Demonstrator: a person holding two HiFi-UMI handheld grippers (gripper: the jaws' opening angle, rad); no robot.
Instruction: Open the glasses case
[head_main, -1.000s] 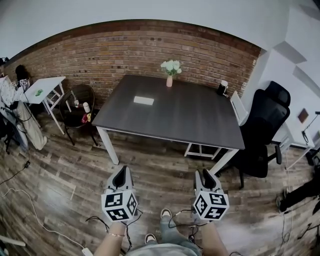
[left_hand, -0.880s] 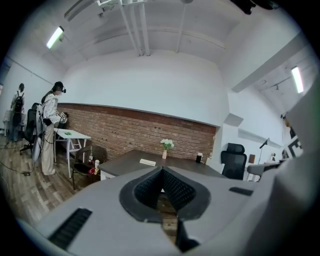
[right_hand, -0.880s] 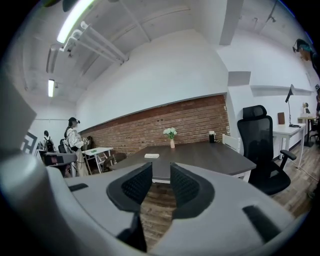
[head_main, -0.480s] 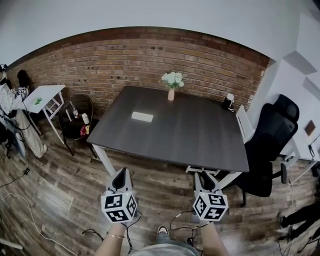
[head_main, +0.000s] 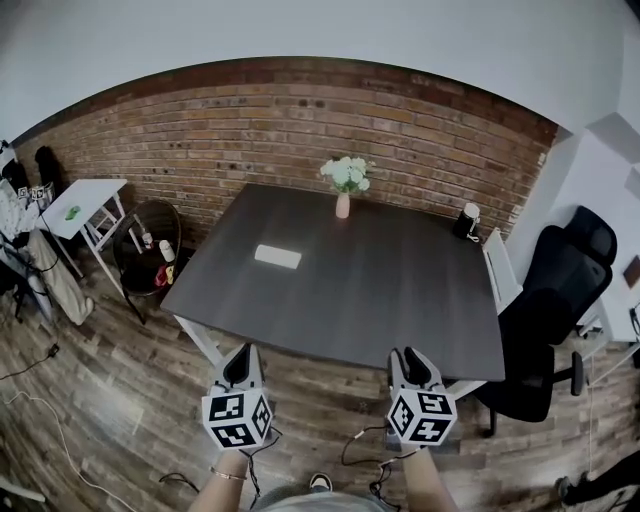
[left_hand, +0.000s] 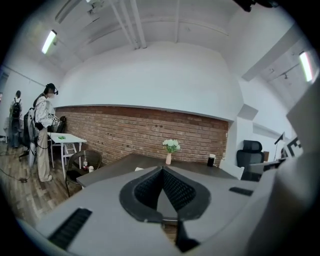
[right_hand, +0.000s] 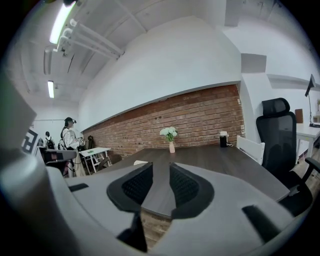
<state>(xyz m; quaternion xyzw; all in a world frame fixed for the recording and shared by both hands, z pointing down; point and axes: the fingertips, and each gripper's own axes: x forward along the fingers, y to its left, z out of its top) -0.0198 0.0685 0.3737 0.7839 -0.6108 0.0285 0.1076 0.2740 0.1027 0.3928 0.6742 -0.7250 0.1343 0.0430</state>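
Table (head_main: 400, 290) looms nearer, bearing glasses case (head_main: 278, 257), flowered vase (head_main: 343, 206).

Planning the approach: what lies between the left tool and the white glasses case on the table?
Only bare dark tabletop; the head view shows nothing else between the left tool and the glasses case.

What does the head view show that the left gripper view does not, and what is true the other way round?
Only the head view: the wearer's forearms and a shoe at the bottom edge, and the case seen plainly, flat on the table.
Only the left gripper view: the left gripper with its jaws together and nothing between them, a ceiling lamp, and a standing person.
Both: the table, the vase, the brick wall and the black chair.
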